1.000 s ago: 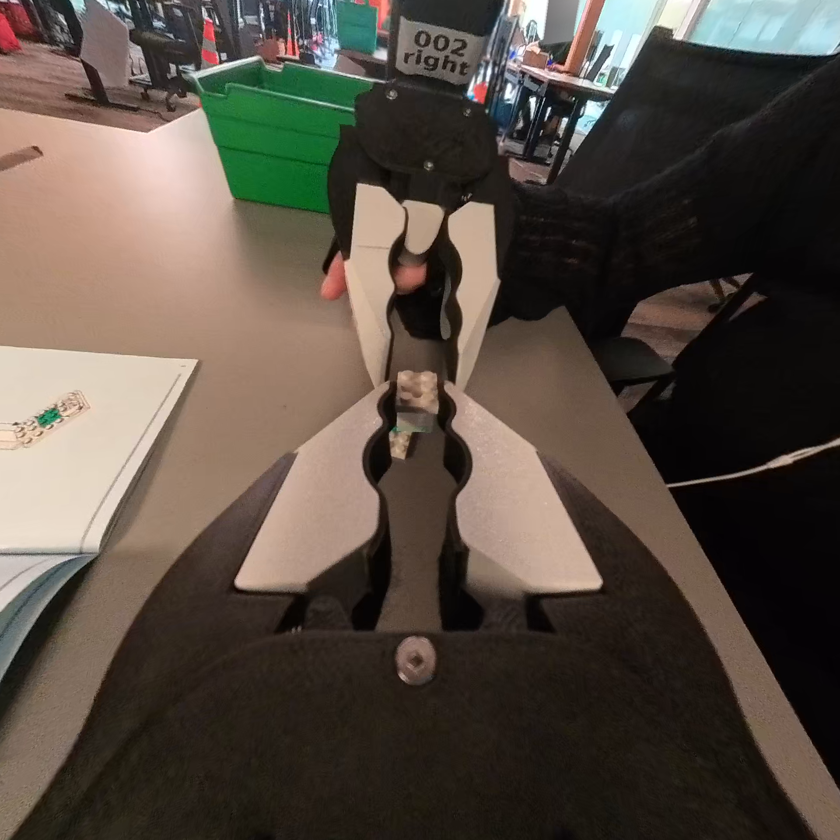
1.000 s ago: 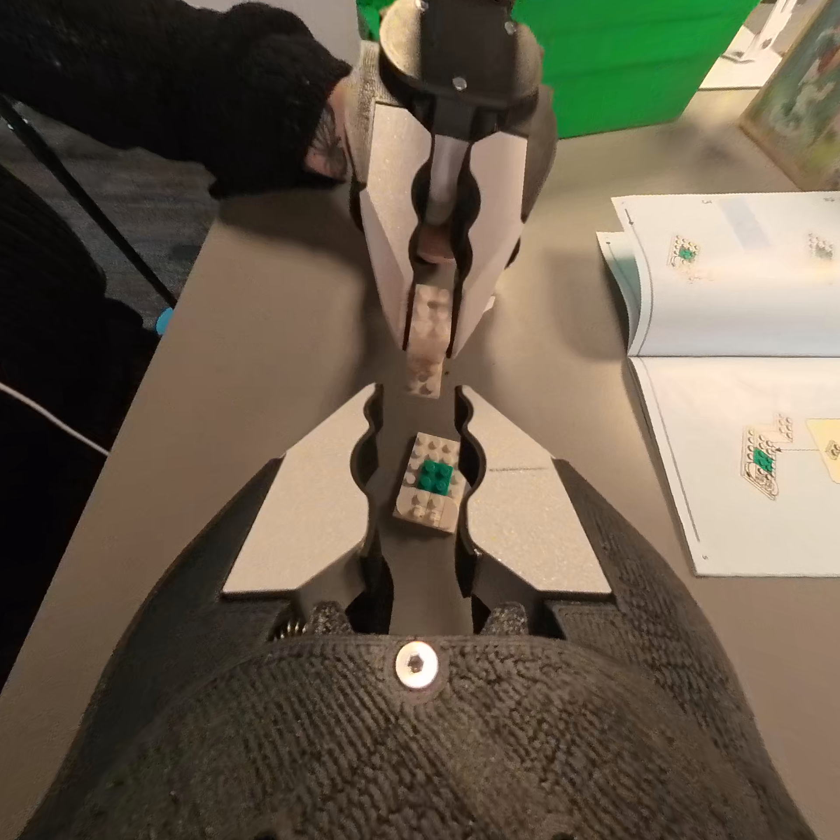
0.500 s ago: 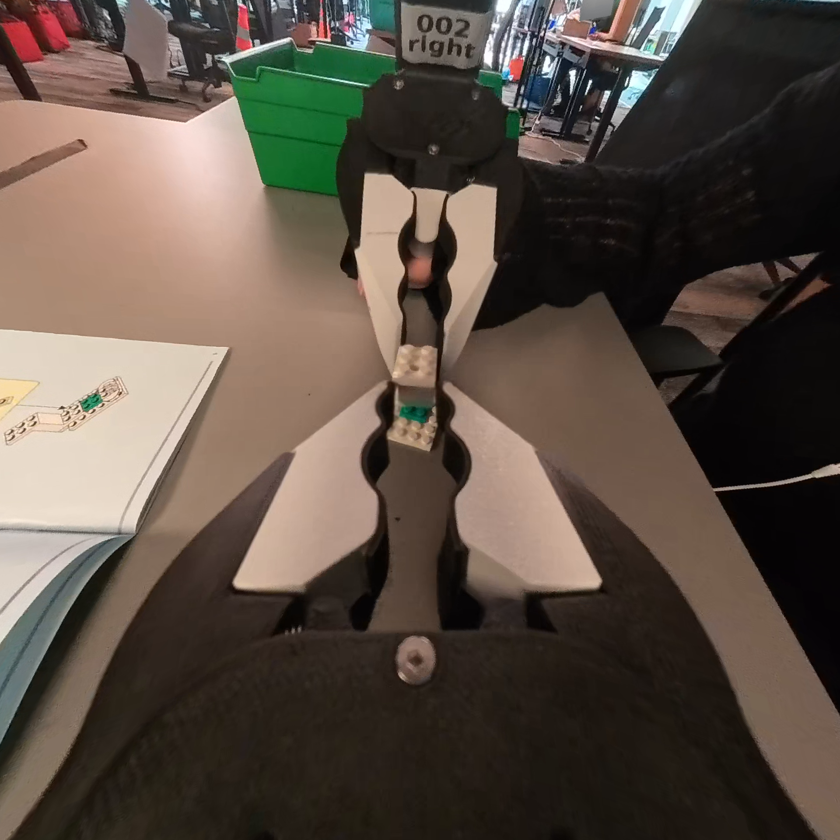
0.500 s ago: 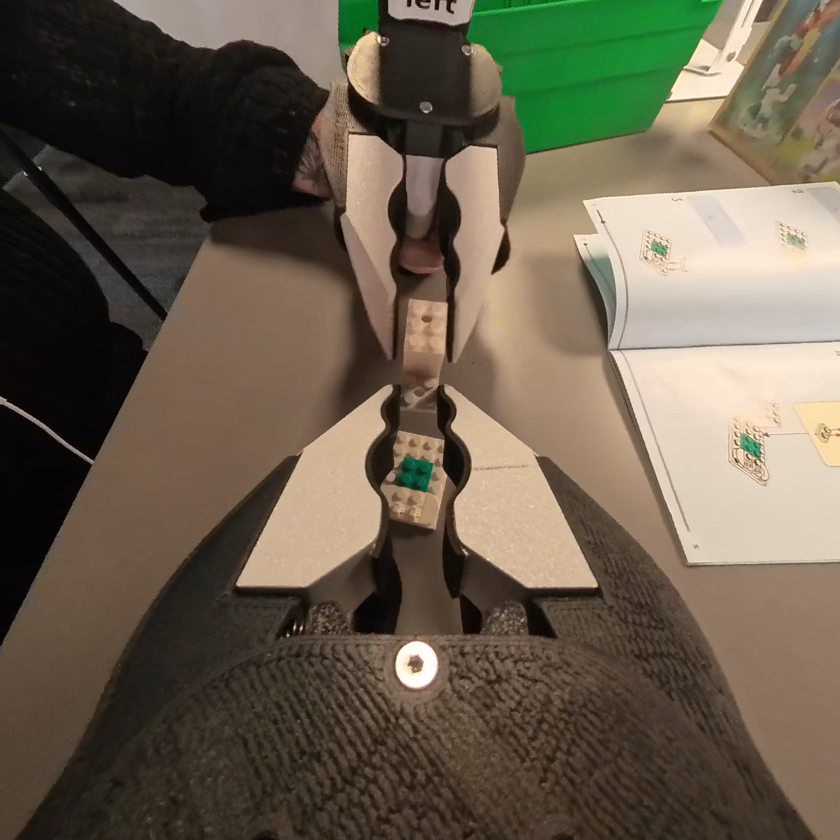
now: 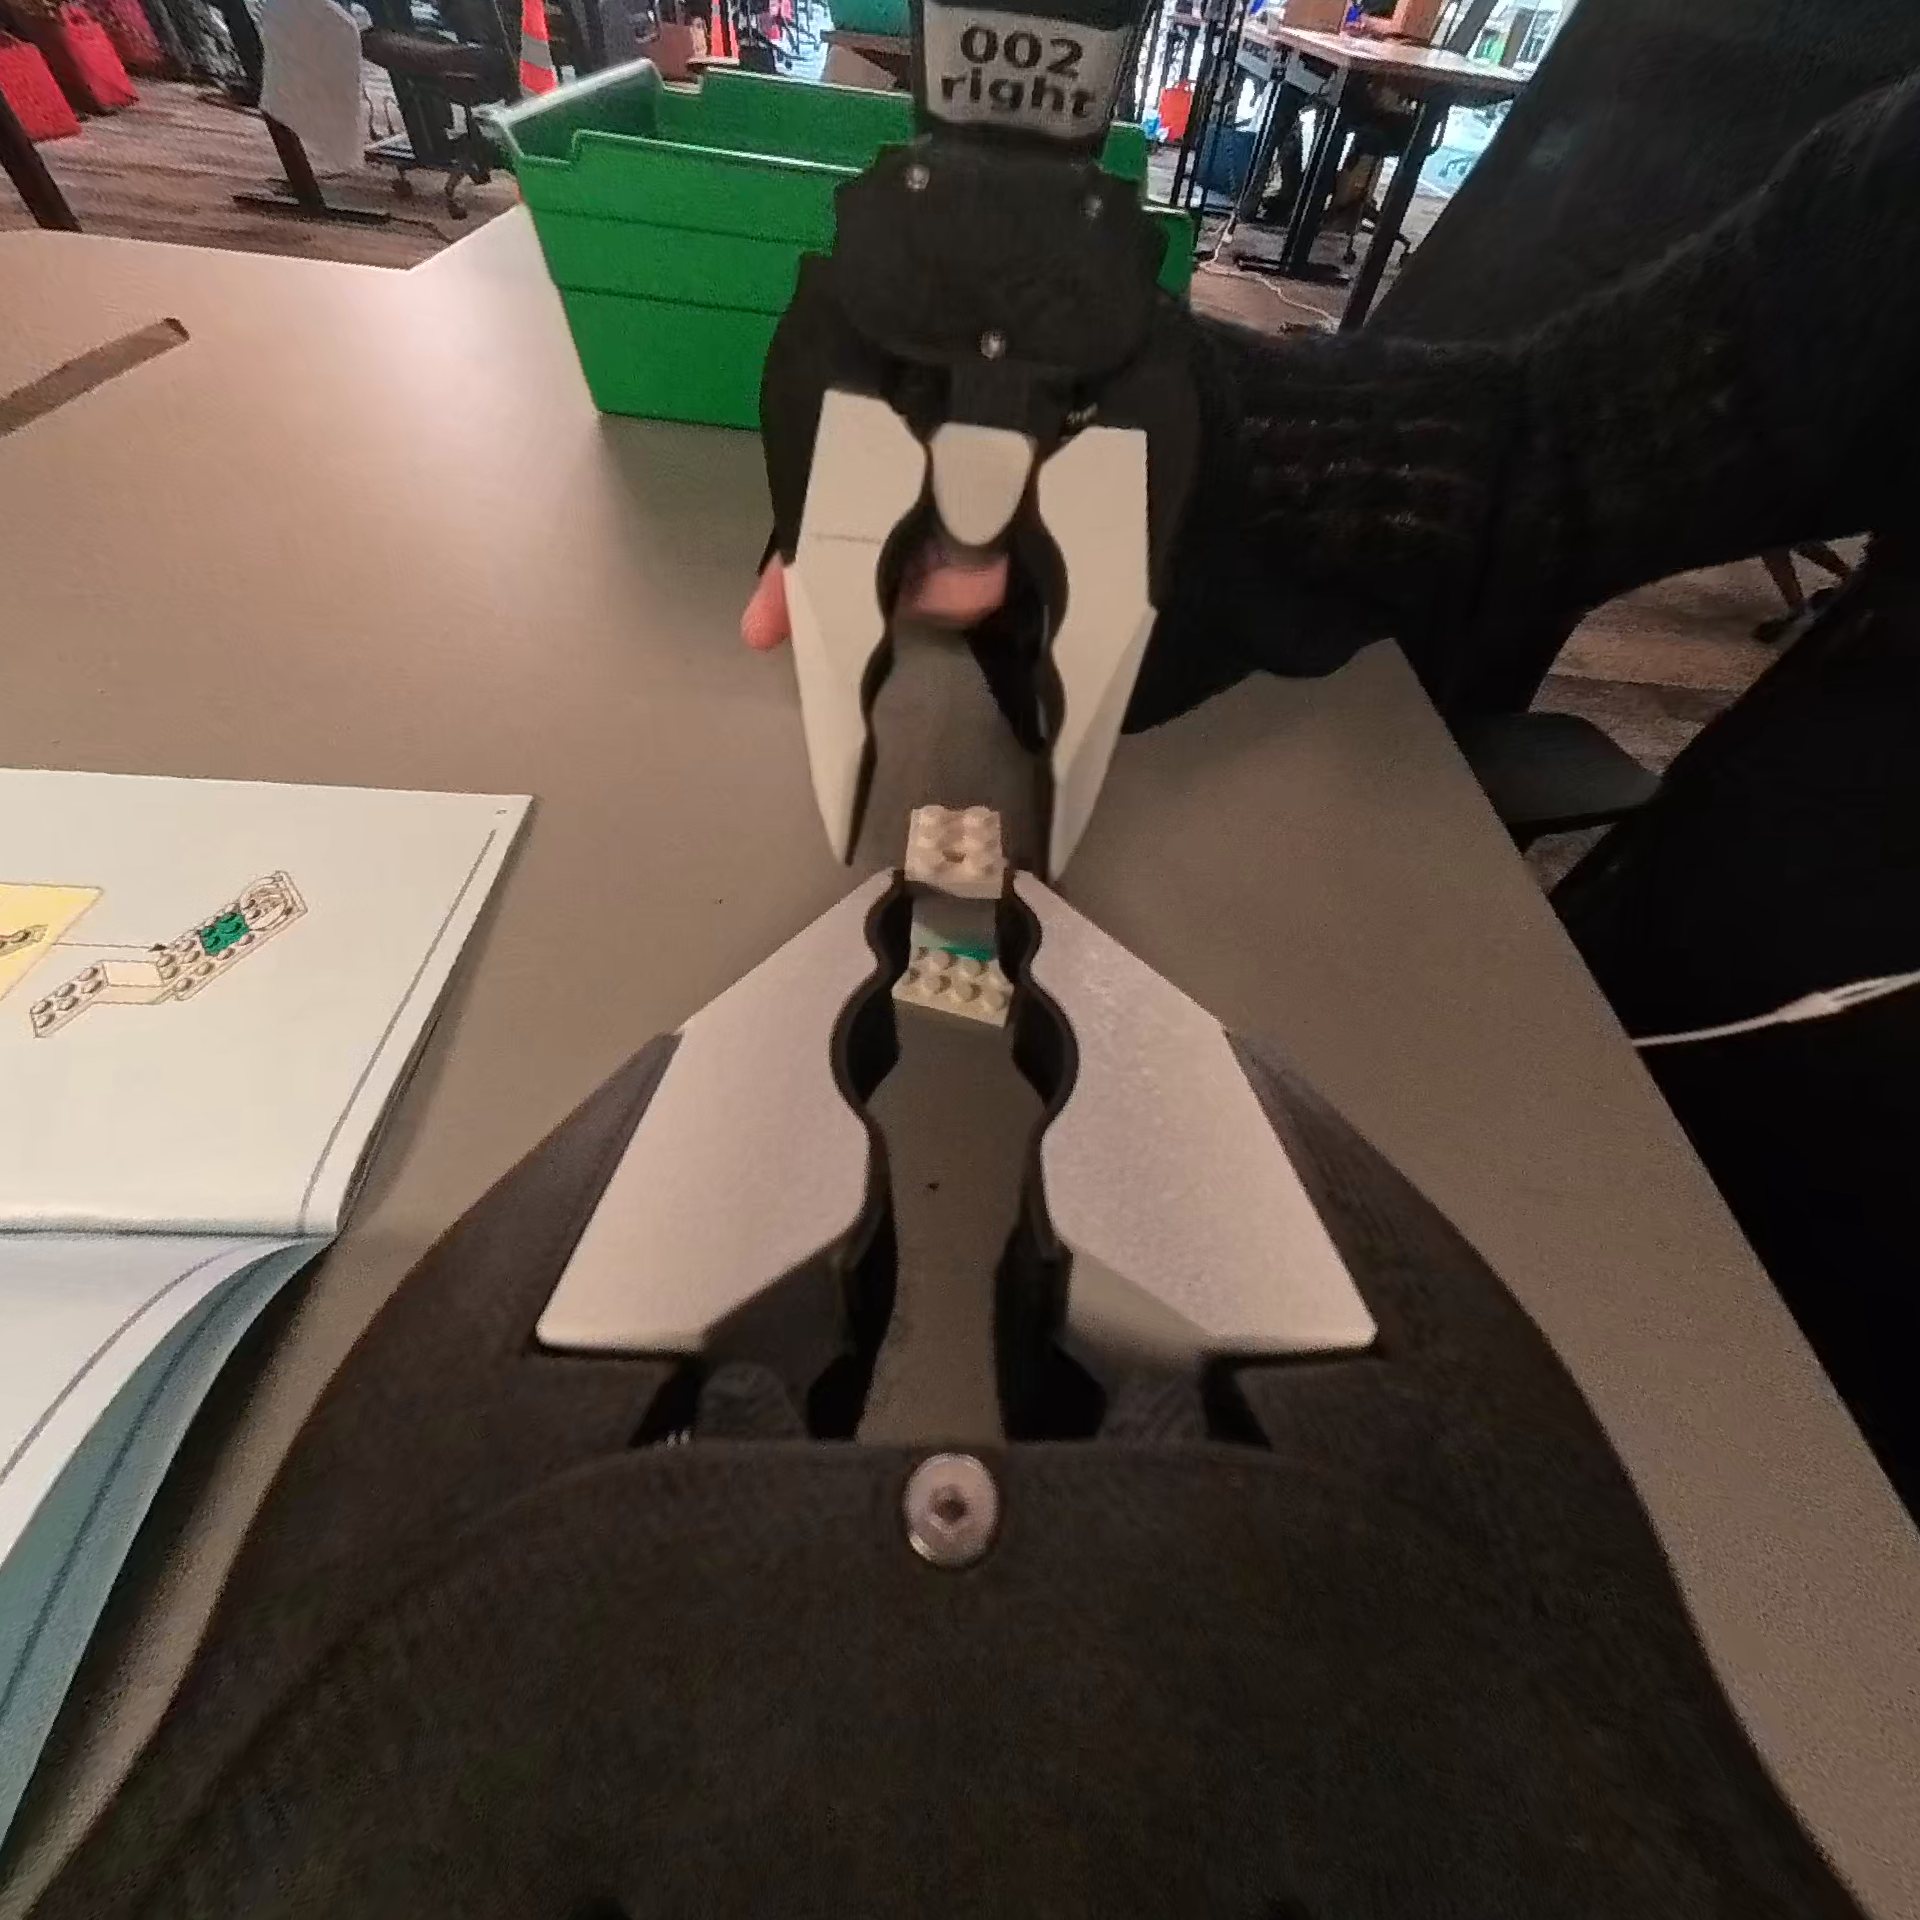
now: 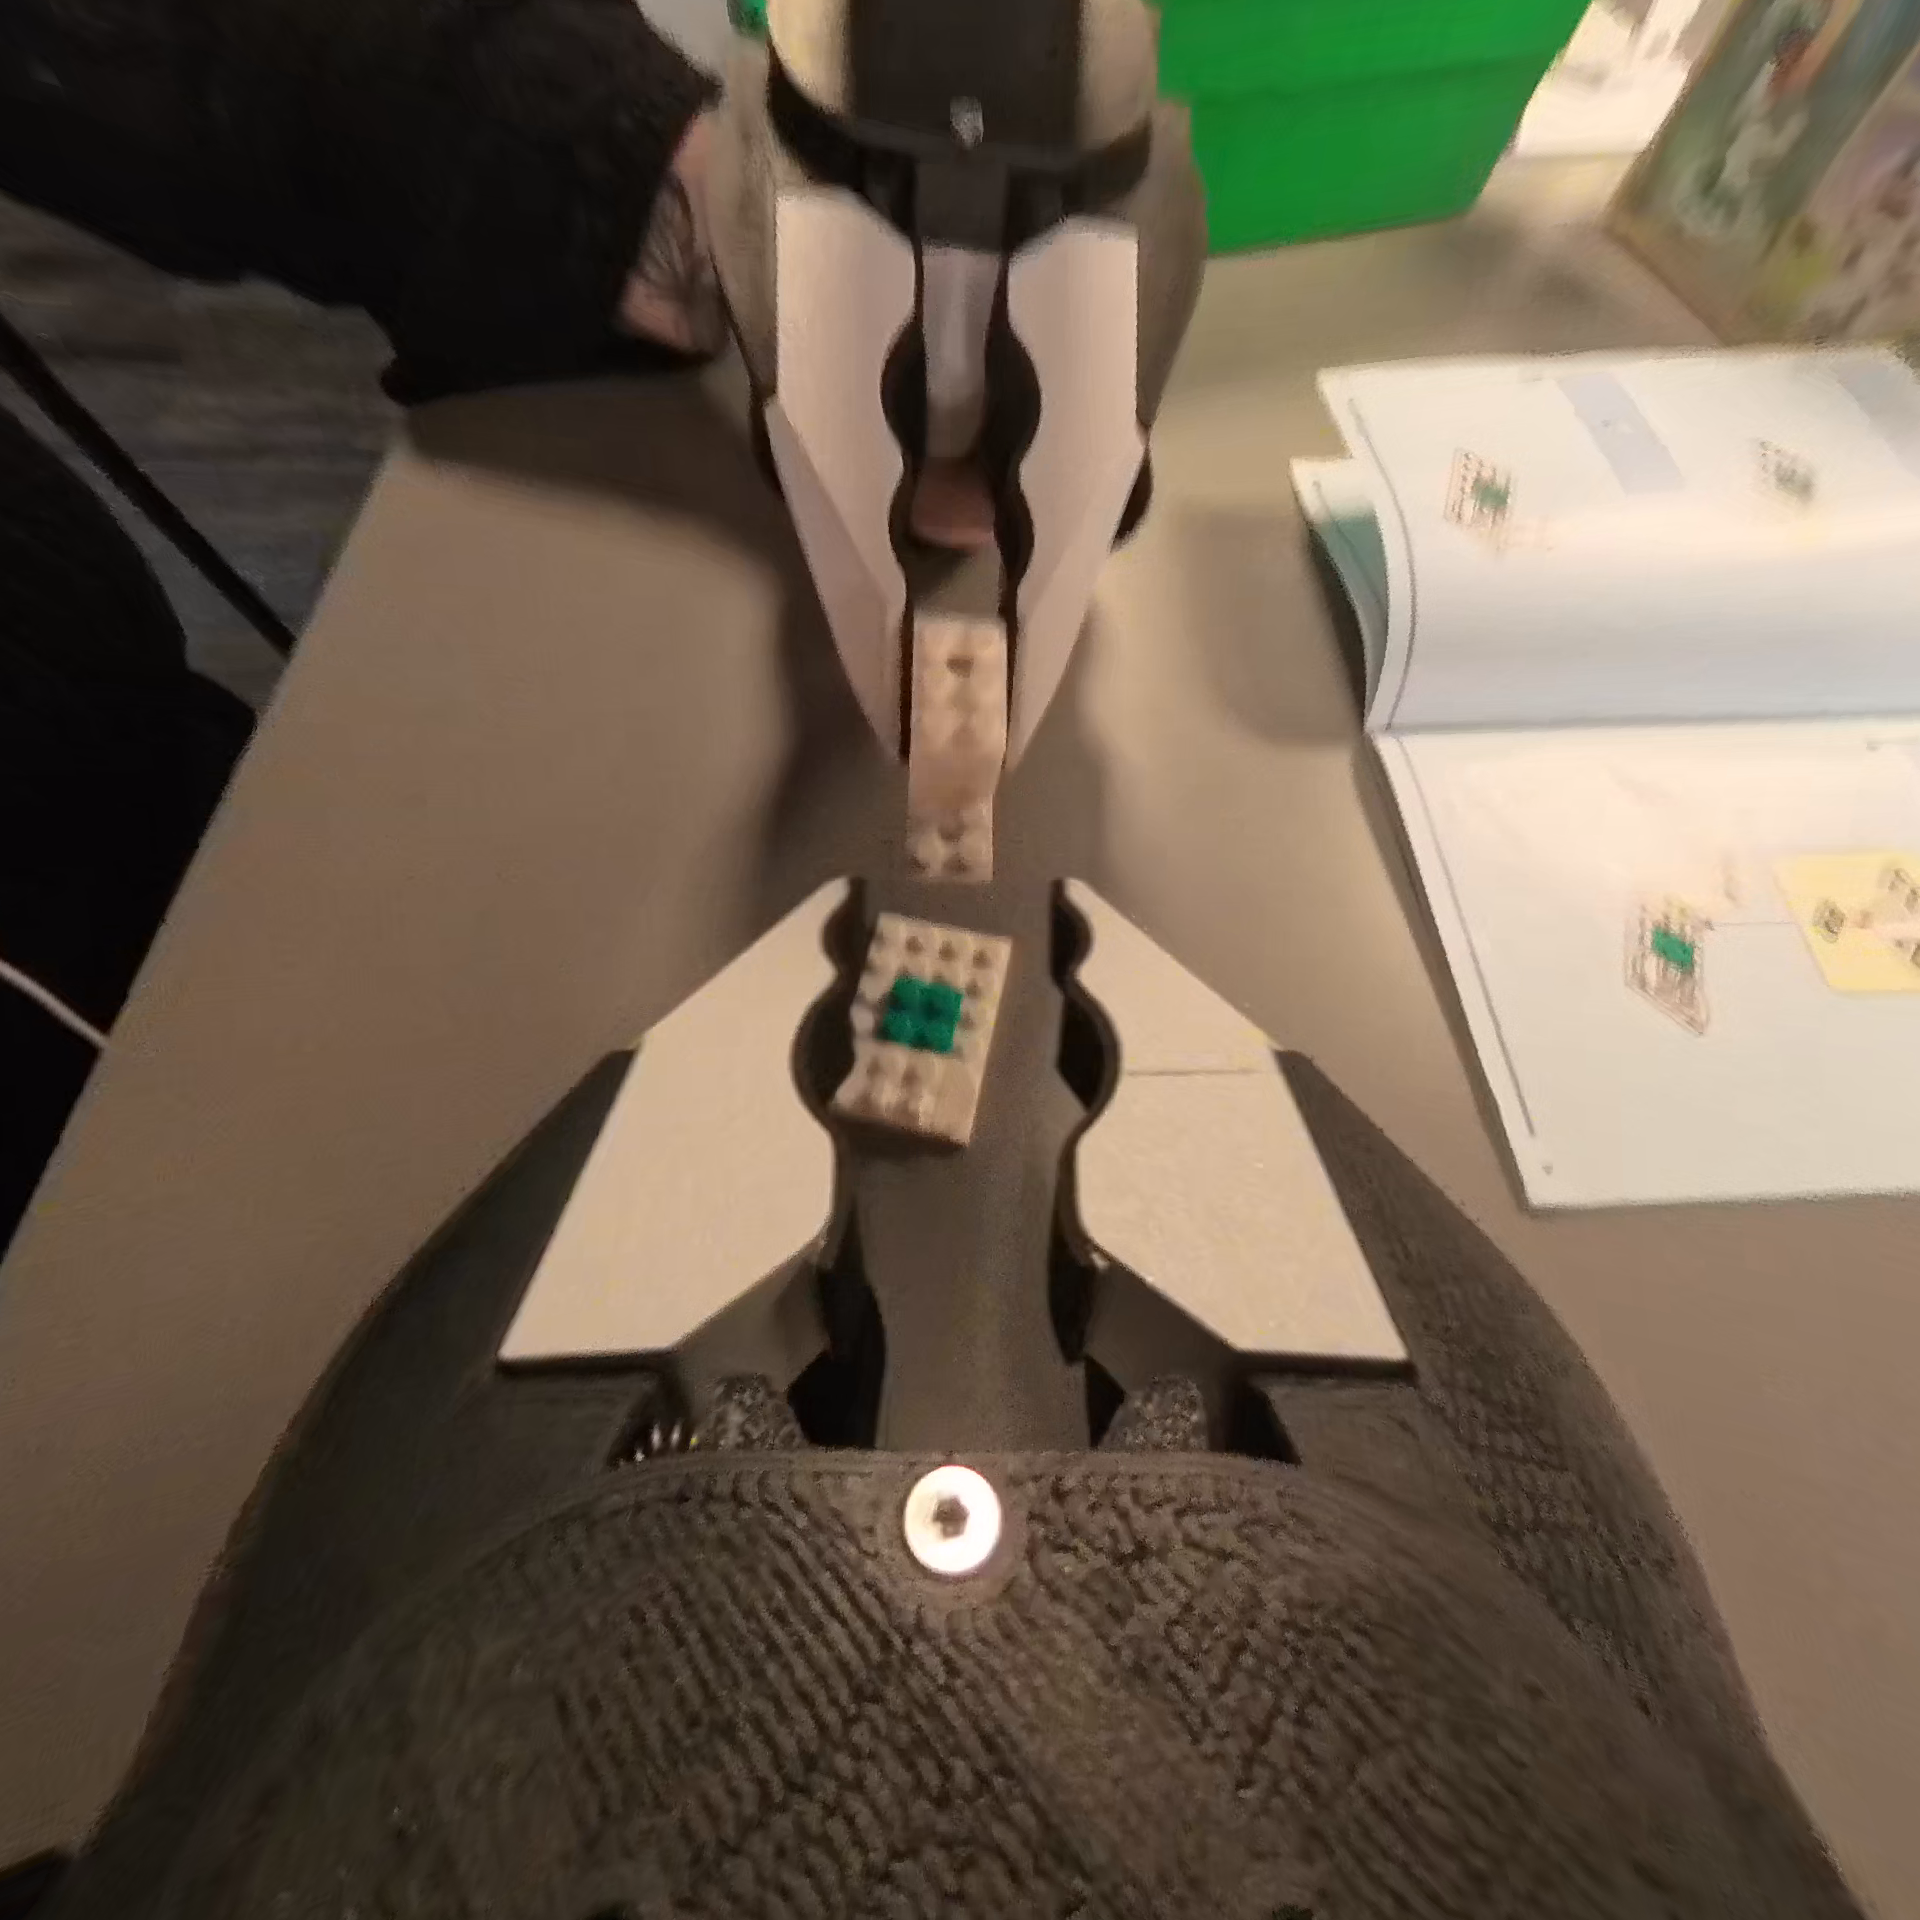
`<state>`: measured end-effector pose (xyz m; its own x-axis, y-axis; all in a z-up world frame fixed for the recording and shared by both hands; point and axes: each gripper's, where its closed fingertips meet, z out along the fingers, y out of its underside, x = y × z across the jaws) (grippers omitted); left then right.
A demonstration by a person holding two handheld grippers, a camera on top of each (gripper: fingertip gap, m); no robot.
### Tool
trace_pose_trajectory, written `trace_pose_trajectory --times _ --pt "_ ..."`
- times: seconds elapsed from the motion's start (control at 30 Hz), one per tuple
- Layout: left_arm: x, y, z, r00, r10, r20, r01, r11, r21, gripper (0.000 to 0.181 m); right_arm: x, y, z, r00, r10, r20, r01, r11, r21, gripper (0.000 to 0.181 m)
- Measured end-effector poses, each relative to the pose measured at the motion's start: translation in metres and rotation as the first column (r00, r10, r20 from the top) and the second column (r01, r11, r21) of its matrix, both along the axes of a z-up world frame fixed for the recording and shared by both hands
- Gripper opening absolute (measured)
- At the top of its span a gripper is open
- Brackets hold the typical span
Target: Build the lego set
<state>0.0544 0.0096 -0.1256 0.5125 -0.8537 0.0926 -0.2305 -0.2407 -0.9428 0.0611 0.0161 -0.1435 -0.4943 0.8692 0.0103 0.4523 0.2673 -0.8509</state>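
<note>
My left gripper is shut on a long grey lego piece, with the studded end sticking out past the fingertips. In the right wrist view the left gripper holds this piece pointing down toward a grey plate with a green 2x2 on top. That plate sits between the spread fingers of my right gripper, close to its left finger. It also shows under the held piece in the left wrist view. I cannot tell whether the two pieces are joined. The right gripper faces mine, open.
An open instruction booklet lies on the grey table; it also shows in the right wrist view. A green bin stands behind the right gripper. A black-sleeved arm reaches in over the table's right edge. A colourful box stands far right. My two grippers' fingertips are within a few centimetres of each other.
My right gripper has opened and let go of the green-topped plate. The left gripper still holds the grey piece, its end close to that plate.
</note>
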Motion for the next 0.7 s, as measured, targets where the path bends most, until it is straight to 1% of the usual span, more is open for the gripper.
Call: trace_pose_trajectory --times 0.03,0.07,0.2,0.33,0.4,0.53,0.7 --pt "-0.001 0.000 0.000 1.000 0.001 0.008 -0.001 1.000 -0.007 0.015 0.005 0.002 -0.006 0.999 -0.002 0.052 0.002 1.000 0.002 0.046" --pt "-0.002 0.001 0.000 1.000 0.003 0.010 -0.003 1.000 -0.016 0.015 0.009 0.002 -0.012 0.996 0.000 0.089 0.000 1.000 0.000 0.050" --pt "-0.007 0.001 -0.008 0.999 0.009 -0.031 -0.011 0.998 -0.056 0.015 0.016 0.003 -0.029 0.986 0.001 0.169 -0.011 0.998 0.062 0.046" --pt "-0.014 0.001 -0.019 0.995 0.027 -0.100 -0.036 0.995 -0.089 0.015 0.018 0.000 -0.036 0.977 0.000 0.211 -0.023 0.994 0.107 0.043" --pt "-0.017 0.001 -0.025 0.990 0.028 -0.139 -0.042 0.994 -0.102 0.015 0.018 -0.002 -0.036 0.977 0.007 0.213 -0.032 0.993 0.115 0.032" --pt "-0.020 -0.001 -0.032 0.982 0.020 -0.186 -0.044 0.991 -0.123 0.015 0.016 0.001 -0.034 0.983 0.002 0.185 -0.033 0.986 0.163 0.030" --pt "-0.024 -0.001 -0.042 0.967 0.029 -0.252 -0.066 0.988 -0.139 0.015 0.008 0.009 -0.025 0.997 -0.013 0.080 -0.004 0.979 0.204 0.031"
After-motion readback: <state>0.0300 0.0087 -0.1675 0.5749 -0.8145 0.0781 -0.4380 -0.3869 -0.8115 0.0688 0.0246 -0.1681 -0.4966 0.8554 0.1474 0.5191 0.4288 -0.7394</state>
